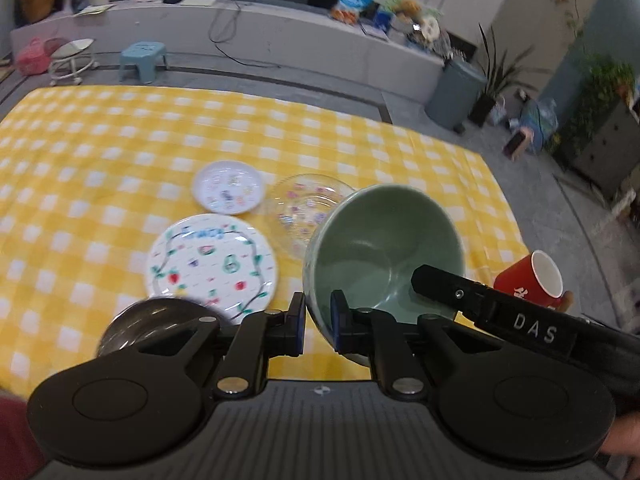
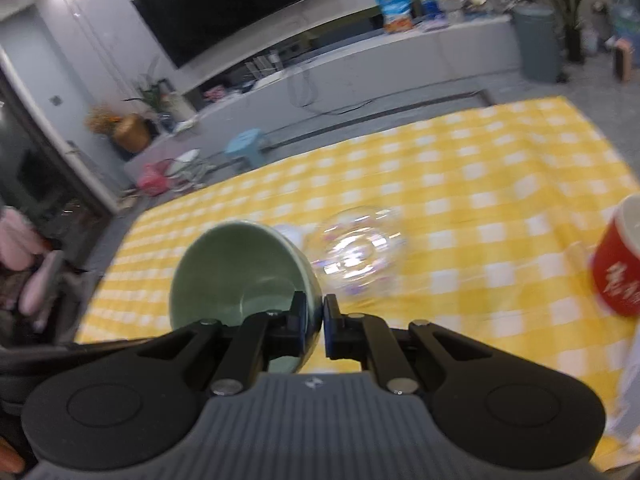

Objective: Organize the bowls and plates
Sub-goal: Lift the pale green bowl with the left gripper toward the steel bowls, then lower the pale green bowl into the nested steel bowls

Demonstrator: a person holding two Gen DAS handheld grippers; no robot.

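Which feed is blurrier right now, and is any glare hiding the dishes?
Right wrist view: heavy motion blur smears the glass bowl and red mug, with bright glare inside the glass; green bowl stays fairly sharp. Left wrist view: milder blur, painted plate readable, no glare; both bend straight lines at the edges.

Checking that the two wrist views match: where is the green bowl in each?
Left wrist: green bowl, right of centre, tilted, rim between the fingers at the bottom.
Right wrist: green bowl, left of centre, rim between the fingers.
Shared landmark: red mug, near the right edge in both.
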